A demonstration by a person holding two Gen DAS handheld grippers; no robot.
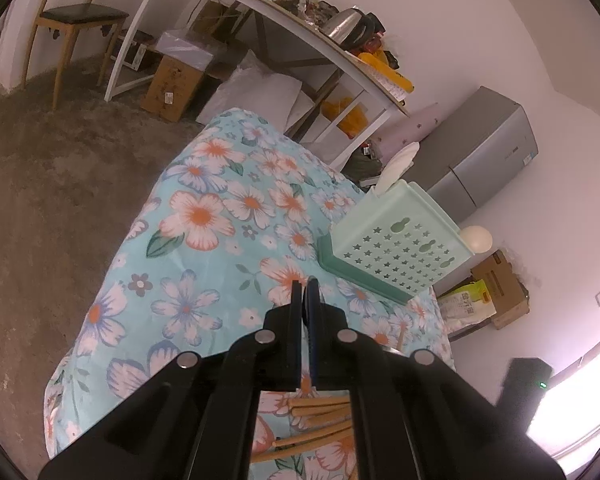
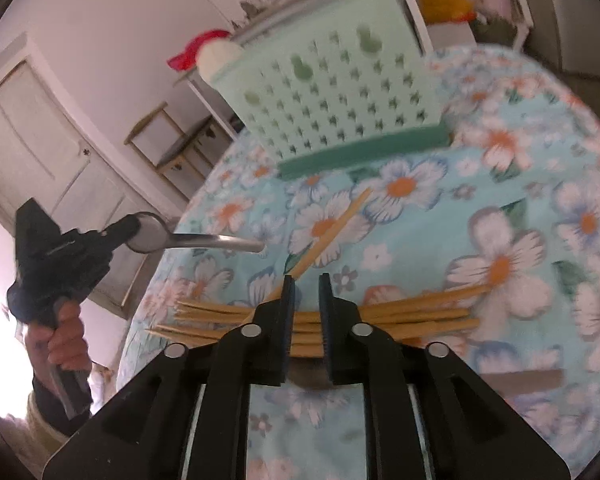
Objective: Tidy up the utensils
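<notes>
Meanwhile, a metal spoon (image 2: 204,240) is clamped by its bowl in the left gripper (image 2: 134,226) at nine o'clock — chopsticks (image 2: 420,312) lie beneath the slightly parted, empty right gripper (image 2: 306,284).

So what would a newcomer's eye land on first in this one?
Probably the mint-green holder with star-shaped holes, standing at the far side of the flowered tablecloth. Next, the bundle of wooden chopsticks lying across the cloth just beyond the right gripper, whose jaws stand apart and empty. At the left of the right wrist view, the left gripper holds a metal spoon in the air.
</notes>
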